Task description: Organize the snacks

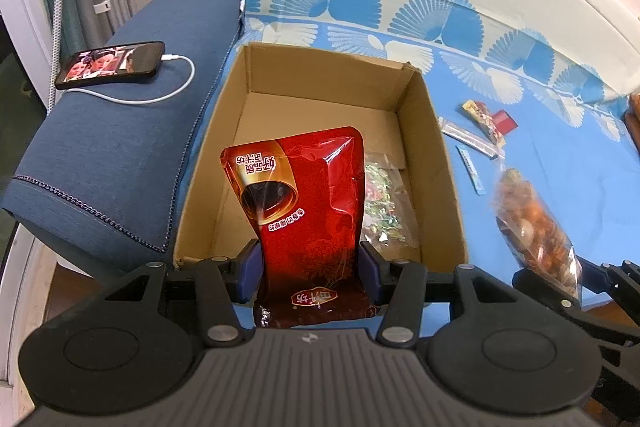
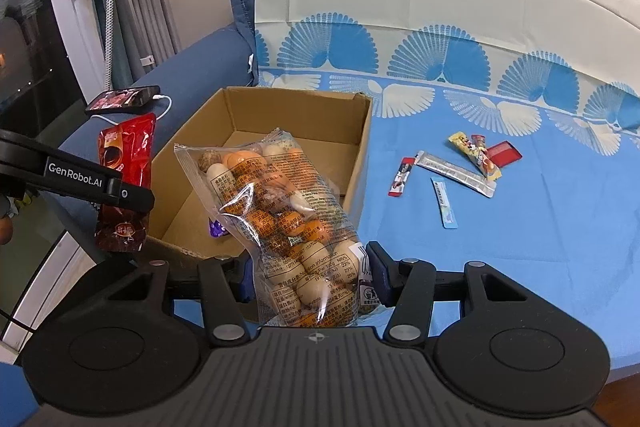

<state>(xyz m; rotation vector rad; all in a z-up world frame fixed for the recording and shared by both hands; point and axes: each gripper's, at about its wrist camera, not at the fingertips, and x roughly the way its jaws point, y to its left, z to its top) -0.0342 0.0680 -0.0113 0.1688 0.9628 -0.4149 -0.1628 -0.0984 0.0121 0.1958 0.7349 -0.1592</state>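
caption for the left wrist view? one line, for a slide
Left gripper shut on a red snack pouch, held over the open cardboard box on the blue patterned sheet.

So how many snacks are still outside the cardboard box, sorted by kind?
Big bags, each held in a gripper: 2 (red pouch, clear bag)
Slim stick sachets on the bed: 3 (red-and-white, silver, blue)
Small packets on the bed: 2 (yellow, red)
Total: 7

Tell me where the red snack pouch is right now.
The red snack pouch is clamped in the left tongs, held up over the near edge of the cardboard box; in the right wrist view it shows at far left.
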